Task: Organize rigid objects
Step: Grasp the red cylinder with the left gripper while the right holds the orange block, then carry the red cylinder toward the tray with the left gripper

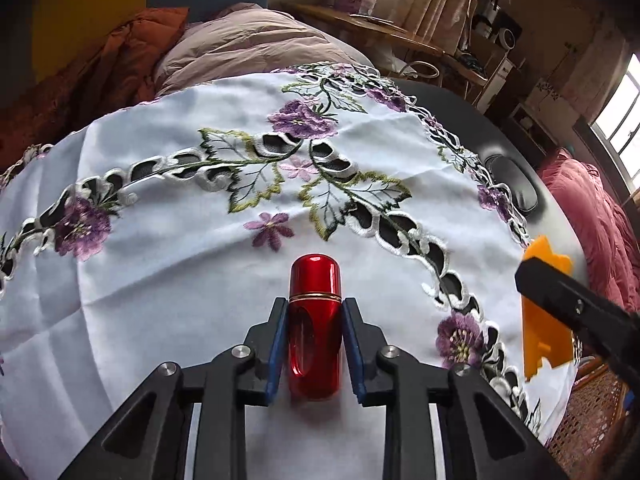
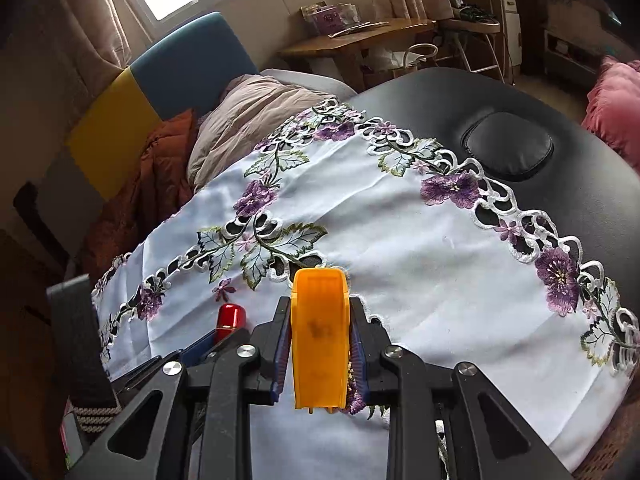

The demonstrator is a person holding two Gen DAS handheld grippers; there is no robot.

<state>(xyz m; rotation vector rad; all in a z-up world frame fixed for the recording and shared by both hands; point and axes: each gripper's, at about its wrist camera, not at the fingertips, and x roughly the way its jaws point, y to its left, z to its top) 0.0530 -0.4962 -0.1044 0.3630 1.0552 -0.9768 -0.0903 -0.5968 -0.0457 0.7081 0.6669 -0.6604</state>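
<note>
The left gripper (image 1: 315, 344) has its fingers (image 1: 277, 350) closed on the lower body of a red capsule-shaped bottle (image 1: 315, 320), blue pads flat against both sides just below the gold band. The bottle lies along the fingers with its domed cap pointing forward over the embroidered white cloth (image 1: 160, 280) that covers the table; whether it rests on the cloth or is held just clear cannot be told. Its glossy, rounded shell appears rigid and likely slippery; the grip on the straight-sided lower half looks sound, whereas the domed cap would offer little purchase and might pull off. The right gripper (image 2: 319, 344) has its fingers (image 2: 283, 344) clamped on an orange plastic piece (image 2: 319, 328), held by its two long flat sides near the cloth's near edge. This piece looks light, stiff and hollow; firm squeezing may flex its thin walls, so moderate pressure on the flat flanks is advised. From the left view the orange piece sits toward the right edge of the cloth, well apart from the bottle. The bare black table surface (image 2: 520, 100) beyond the cloth's far right corner carries a padded oval insert (image 2: 507, 148).
</note>
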